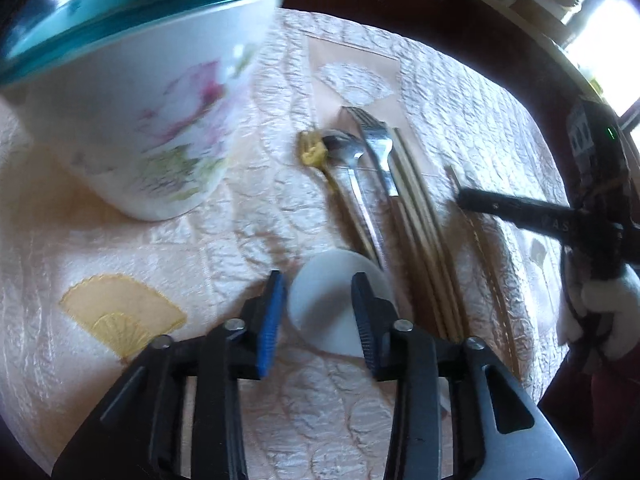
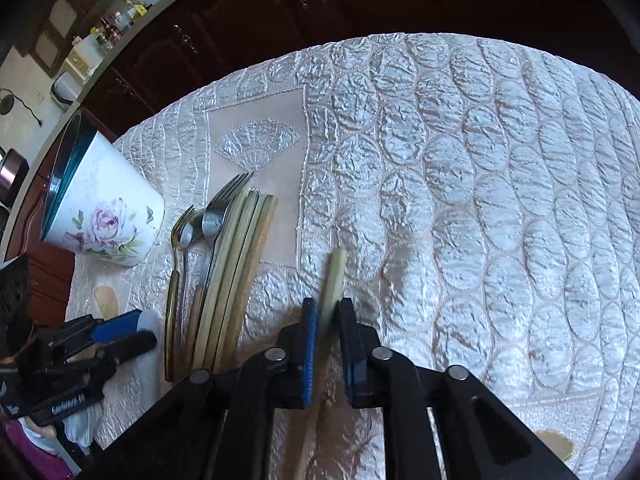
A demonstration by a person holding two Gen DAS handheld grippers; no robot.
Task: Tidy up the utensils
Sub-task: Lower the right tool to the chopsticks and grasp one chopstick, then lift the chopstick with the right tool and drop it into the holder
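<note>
A gold fork [image 1: 312, 152], a steel spoon [image 1: 344, 148], a steel fork [image 1: 372, 136] and several wooden chopsticks [image 1: 416, 216] lie side by side on the quilted cloth. My left gripper [image 1: 320, 316] is open, its blue pads on either side of a white rounded object [image 1: 324, 300] that lies at the near end of that row. A single pale chopstick [image 2: 335, 276] runs between the pads of my right gripper [image 2: 328, 320], which is shut on it, to the right of the row. A white flowered pot [image 2: 108, 224] with a teal rim stands to the left.
The pot [image 1: 140, 112] looms close at the left wrist view's upper left. The quilted tablecloth [image 2: 480, 200] stretches wide to the right. Dark wooden cabinets [image 2: 280, 20] stand beyond the table's far edge. A white-gloved hand [image 1: 600, 304] holds the right gripper.
</note>
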